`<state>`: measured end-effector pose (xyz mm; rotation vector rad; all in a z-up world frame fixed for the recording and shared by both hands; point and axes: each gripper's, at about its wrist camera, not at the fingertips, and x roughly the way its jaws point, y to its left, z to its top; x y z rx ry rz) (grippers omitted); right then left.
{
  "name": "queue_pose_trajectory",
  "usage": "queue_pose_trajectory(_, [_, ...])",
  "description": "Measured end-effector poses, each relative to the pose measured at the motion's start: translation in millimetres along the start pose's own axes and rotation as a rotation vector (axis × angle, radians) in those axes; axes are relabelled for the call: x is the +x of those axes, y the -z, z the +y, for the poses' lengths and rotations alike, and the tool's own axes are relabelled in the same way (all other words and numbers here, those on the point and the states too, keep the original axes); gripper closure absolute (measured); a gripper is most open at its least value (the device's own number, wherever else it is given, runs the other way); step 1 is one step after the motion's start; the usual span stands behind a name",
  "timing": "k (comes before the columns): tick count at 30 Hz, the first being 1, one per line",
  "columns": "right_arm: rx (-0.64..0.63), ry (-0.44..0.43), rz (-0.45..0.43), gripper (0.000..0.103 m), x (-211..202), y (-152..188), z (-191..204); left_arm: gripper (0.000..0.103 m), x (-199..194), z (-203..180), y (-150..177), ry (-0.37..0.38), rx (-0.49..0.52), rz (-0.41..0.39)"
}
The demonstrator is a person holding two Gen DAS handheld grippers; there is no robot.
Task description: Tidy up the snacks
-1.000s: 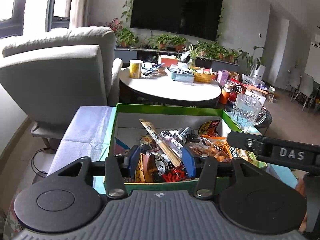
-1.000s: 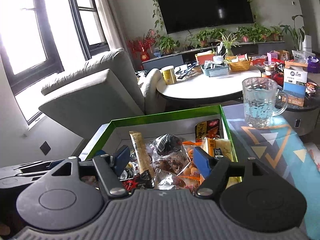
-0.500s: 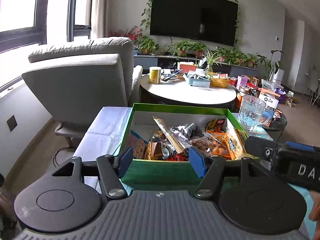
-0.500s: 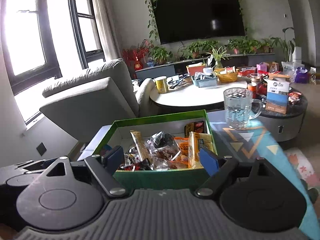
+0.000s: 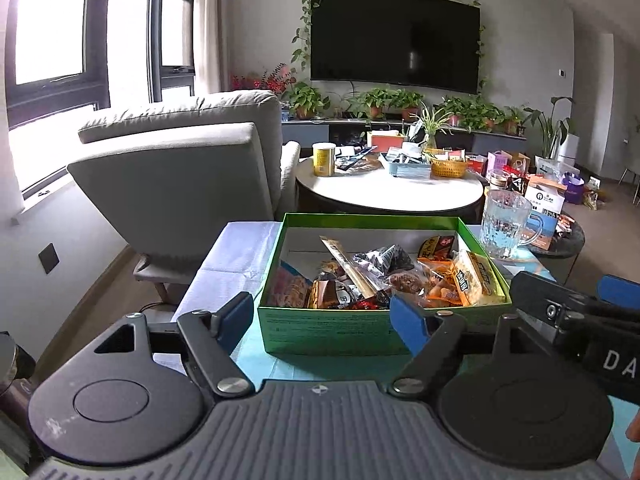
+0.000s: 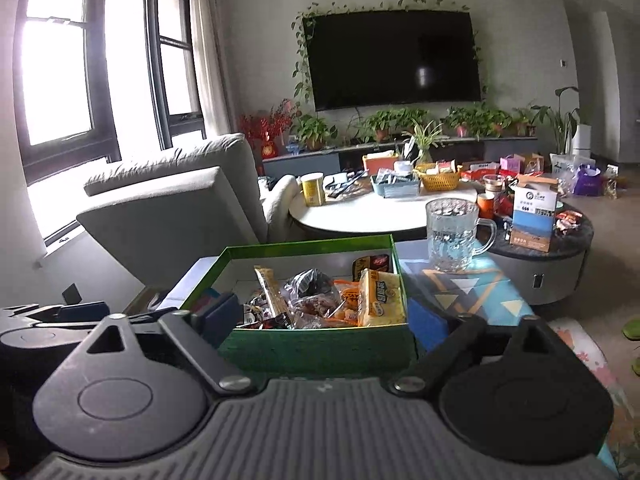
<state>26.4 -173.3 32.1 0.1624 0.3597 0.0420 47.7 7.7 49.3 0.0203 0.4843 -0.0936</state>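
Observation:
A green open box (image 5: 340, 330) full of mixed snack packets (image 5: 384, 276) sits on a low table with a teal patterned cloth. It also shows in the right wrist view (image 6: 316, 346), with a yellow packet (image 6: 378, 298) at its right side. My left gripper (image 5: 324, 316) is open and empty, held back in front of the box's near wall. My right gripper (image 6: 320, 320) is open and empty, its blue pads on either side of the box's near wall. The right gripper's body shows at the right edge of the left wrist view (image 5: 580, 320).
A glass mug (image 6: 454, 234) stands on the cloth right of the box. A grey armchair (image 5: 188, 168) is behind on the left. A round white table (image 5: 388, 192) with a yellow can, baskets and boxes stands beyond. A dark side table (image 6: 560, 256) holds cartons.
Both grippers have pulled back and away from over the box, and their jaws have opened wider. The snacks in the box have not moved.

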Motion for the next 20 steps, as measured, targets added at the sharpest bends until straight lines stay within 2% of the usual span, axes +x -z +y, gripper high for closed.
queue_pose_trajectory(11, [0.016,-0.013,0.007,0.045,-5.2,2.9,-2.7,0.03,-10.5,-7.1,6.8,-0.038,0.025,-0.05])
queue_pose_trajectory(20, [0.019,-0.014,0.007,0.045,-7.1,3.7,-4.0,0.03,-9.6,-9.4,6.1,-0.034,0.024,-0.021])
